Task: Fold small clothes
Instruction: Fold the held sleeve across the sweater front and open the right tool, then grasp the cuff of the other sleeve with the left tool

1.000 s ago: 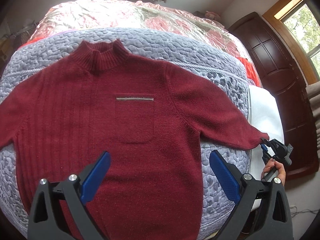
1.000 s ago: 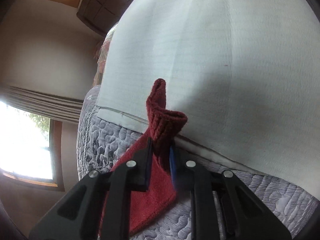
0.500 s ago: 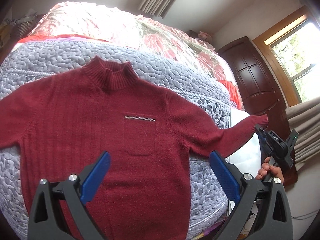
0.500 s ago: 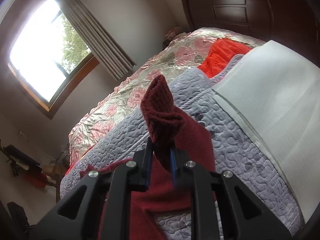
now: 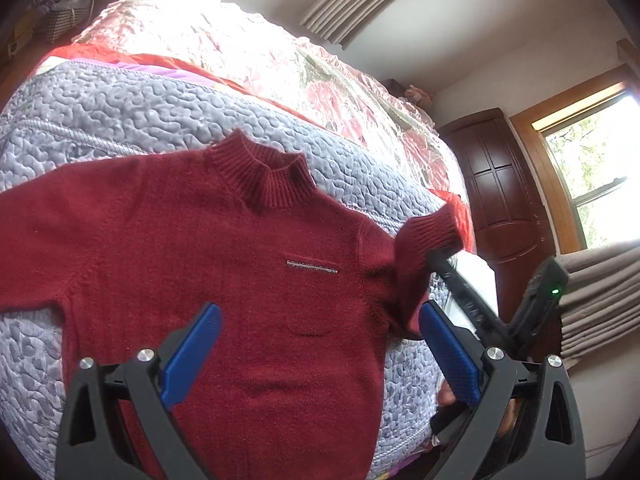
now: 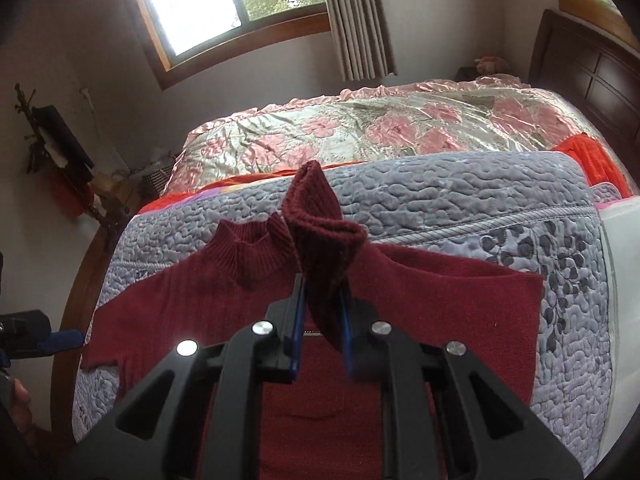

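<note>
A dark red knit sweater (image 5: 248, 280) lies front up on the grey quilted bedspread (image 5: 120, 112), its collar toward the far side and a small chest pocket visible. My right gripper (image 6: 322, 320) is shut on the ribbed cuff (image 6: 316, 224) of the sweater's right sleeve and holds it lifted over the chest. In the left wrist view that cuff (image 5: 428, 236) rises at the right, held by the right gripper (image 5: 434, 258). My left gripper (image 5: 320, 356) hovers open above the sweater's lower body, with nothing between its blue pads.
A shiny pink floral cover (image 6: 380, 128) lies beyond the grey bedspread (image 6: 460, 188), with an orange-red blanket (image 6: 592, 160) and white sheet (image 6: 620, 300) at the right edge. A dark wooden headboard (image 6: 592, 60), curtains (image 6: 356, 16) and windows surround the bed. A hand (image 6: 18, 404) shows at far left.
My right gripper has carried the right cuff up and inward from the bed's right edge to above the sweater's chest, folding the sleeve over. The left gripper stayed open and tilted up toward the collar.
</note>
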`<act>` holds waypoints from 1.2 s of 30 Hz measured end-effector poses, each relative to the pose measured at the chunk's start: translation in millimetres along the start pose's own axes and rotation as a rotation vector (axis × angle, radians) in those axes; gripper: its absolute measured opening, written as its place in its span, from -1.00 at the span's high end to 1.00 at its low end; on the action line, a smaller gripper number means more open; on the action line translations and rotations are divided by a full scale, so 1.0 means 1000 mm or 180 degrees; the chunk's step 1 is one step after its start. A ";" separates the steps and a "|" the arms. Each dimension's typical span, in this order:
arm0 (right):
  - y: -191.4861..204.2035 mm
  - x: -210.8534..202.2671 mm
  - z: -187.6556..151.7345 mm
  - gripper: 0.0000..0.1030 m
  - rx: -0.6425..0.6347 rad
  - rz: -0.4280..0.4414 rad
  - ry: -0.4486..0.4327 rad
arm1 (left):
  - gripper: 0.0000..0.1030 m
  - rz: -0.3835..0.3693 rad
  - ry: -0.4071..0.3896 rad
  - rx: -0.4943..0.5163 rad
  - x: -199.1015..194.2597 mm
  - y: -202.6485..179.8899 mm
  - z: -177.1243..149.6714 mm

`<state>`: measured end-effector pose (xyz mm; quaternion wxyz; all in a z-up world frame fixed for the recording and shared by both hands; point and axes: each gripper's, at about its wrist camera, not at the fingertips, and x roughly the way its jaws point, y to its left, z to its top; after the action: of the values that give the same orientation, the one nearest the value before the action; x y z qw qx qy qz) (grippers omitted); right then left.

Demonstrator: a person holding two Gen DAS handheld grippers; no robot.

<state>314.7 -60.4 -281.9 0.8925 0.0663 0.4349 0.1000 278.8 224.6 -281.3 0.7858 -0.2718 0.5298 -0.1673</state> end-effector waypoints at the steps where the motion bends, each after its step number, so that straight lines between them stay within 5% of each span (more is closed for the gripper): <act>1: 0.010 0.012 -0.006 0.72 -0.0079 -0.0018 0.0069 | -0.92 -0.0064 0.0004 -0.0039 0.002 0.005 0.001; 10: 0.057 0.103 -0.060 0.70 -0.0499 -0.0268 0.0602 | -0.93 -0.0373 0.0134 -0.0494 0.043 0.041 0.012; 15: 0.060 0.120 -0.078 0.47 -0.0543 -0.0280 0.0696 | -0.93 -0.0611 0.0291 -0.0732 0.077 0.059 0.017; 20: 0.059 0.096 -0.083 0.08 -0.0456 -0.0045 0.0682 | -0.92 -0.0767 0.0448 -0.1046 0.113 0.076 0.020; 30: 0.010 0.014 -0.138 0.05 0.0154 0.0074 0.0965 | -0.92 -0.0905 0.0937 -0.1563 0.206 0.097 0.019; 36: -0.004 -0.003 -0.167 0.04 0.0430 0.0079 0.1121 | -0.90 -0.0453 0.1102 -0.1337 0.231 0.086 0.023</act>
<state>181.2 -59.4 -383.1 0.7948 0.1130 0.5892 0.0916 386.1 171.7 -498.2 0.5964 -0.4326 0.6587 -0.1525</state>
